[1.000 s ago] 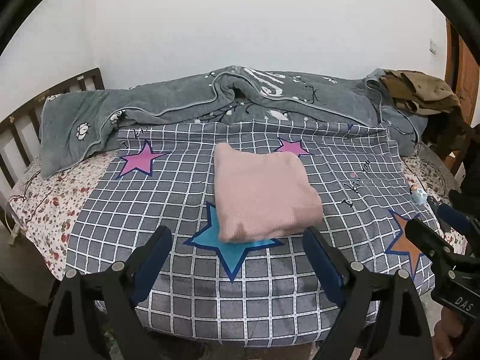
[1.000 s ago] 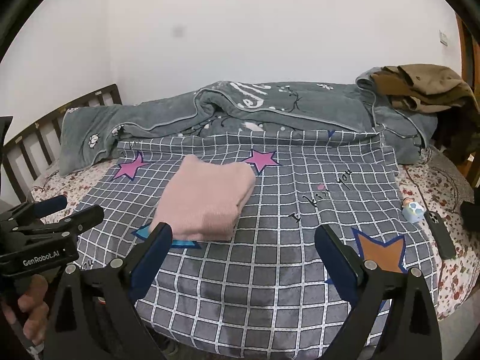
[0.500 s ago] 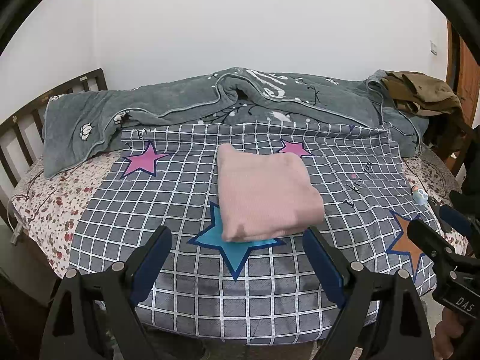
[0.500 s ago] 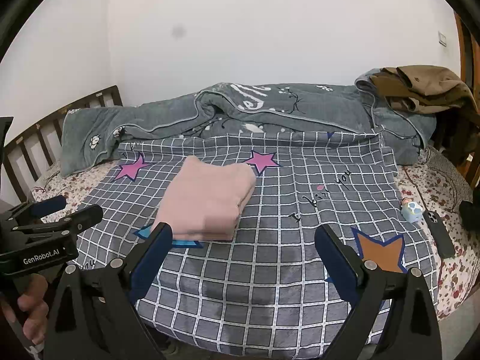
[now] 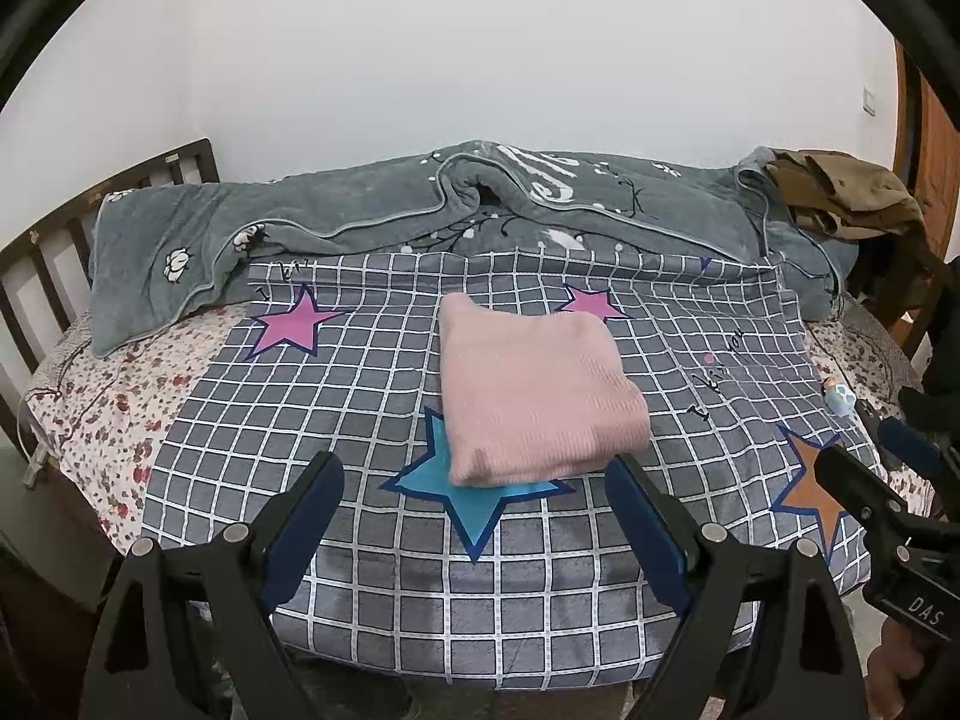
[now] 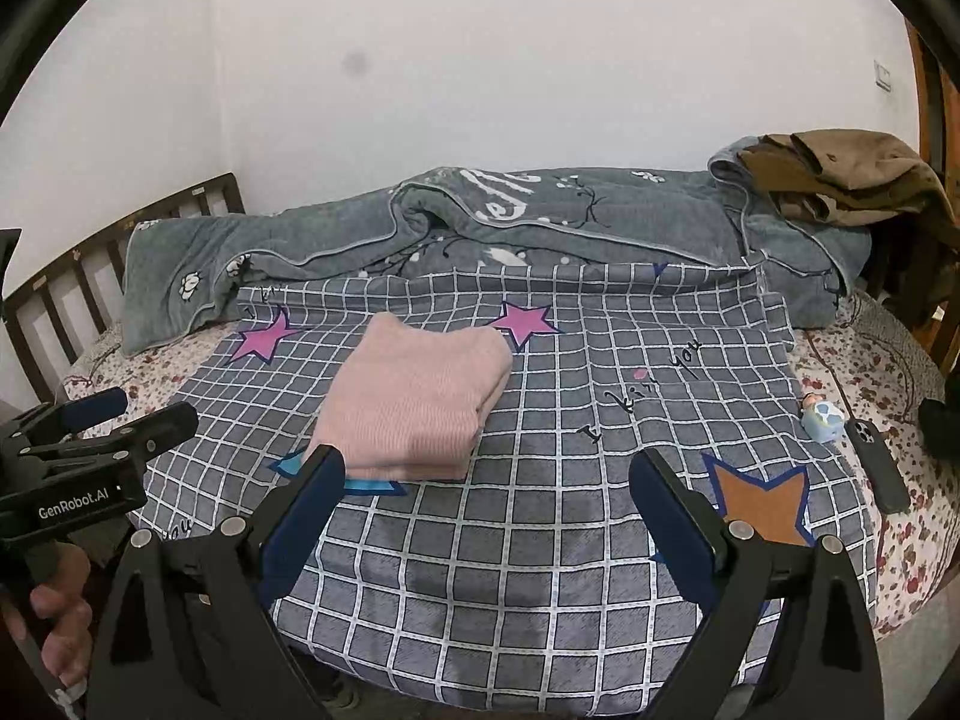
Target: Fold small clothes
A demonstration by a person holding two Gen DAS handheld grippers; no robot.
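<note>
L wrist view: my left gripper [image 5: 474, 495] hangs wide apart, empty, short of the folded pink garment [image 5: 531, 384] lying on the checked sheet [image 5: 360, 396] over the blue star [image 5: 474, 495]; R wrist view: my right gripper [image 6: 486, 489] also spread, empty, garment [image 6: 414, 402] ahead-left, phone [image 6: 876, 465] far right.

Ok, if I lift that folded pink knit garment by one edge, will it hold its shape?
Probably not. The folded pink knit garment looks soft, with stacked layers at its near edge, so it would likely sag and unfold. It seems light, and would probably drag rather than slide on the grey checked sheet.
</note>
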